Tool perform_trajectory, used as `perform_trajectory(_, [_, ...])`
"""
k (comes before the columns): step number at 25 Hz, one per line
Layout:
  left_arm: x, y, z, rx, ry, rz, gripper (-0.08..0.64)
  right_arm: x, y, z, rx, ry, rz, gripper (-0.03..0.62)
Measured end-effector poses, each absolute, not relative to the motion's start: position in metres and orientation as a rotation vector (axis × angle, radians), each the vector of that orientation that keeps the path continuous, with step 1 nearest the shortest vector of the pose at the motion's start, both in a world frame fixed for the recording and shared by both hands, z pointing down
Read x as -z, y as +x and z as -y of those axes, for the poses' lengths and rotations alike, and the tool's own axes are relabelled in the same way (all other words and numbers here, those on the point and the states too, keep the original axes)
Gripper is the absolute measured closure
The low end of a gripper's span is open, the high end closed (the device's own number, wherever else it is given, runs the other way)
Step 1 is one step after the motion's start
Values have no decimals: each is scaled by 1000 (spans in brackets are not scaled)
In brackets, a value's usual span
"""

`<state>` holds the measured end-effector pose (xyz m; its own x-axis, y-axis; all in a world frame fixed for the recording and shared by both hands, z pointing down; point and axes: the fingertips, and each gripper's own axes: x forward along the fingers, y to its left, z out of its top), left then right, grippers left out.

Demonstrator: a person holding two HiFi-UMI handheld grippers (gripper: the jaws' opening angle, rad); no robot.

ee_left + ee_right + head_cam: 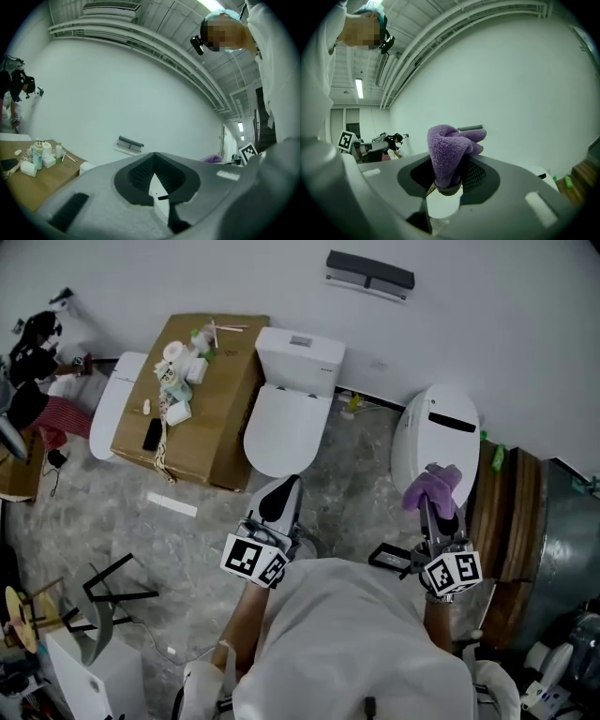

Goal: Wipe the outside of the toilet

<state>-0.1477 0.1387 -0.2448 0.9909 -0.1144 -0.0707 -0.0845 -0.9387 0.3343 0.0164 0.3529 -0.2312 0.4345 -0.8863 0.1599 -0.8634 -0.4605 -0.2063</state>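
Observation:
In the head view a white toilet (286, 423) with its lid down stands against the wall, its tank (300, 357) behind it. A second, rounded white toilet (436, 432) with a black slot on top stands to the right. My left gripper (284, 488) hovers just in front of the middle toilet's bowl, jaws shut with nothing between them (153, 157). My right gripper (441, 507) is shut on a bunched purple cloth (433, 486), held over the near edge of the right toilet. In the right gripper view the cloth (452, 152) sticks up from the jaws.
A cardboard box (220, 427) bearing bottles and paper rolls stands left of the middle toilet, with another white toilet (112, 409) beyond it. Wooden boards (511, 512) and a metal drum (562, 540) stand at the right. A black stand (112, 592) lies on the marble floor at lower left.

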Motion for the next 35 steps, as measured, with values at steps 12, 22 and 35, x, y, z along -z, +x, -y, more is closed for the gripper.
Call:
perform_trajectory(12, [251, -120, -42, 166, 2793, 110, 555, 240, 47, -257, 370, -2677, -1634, 460])
perform_trajectory(22, [244, -87, 30, 168, 2789, 287, 555, 223, 125, -169, 422, -2603, -1748, 459])
perform_trajectory(35, [229, 30, 135, 100, 2759, 554, 554, 190, 277, 7, 551, -2389, -2107, 459])
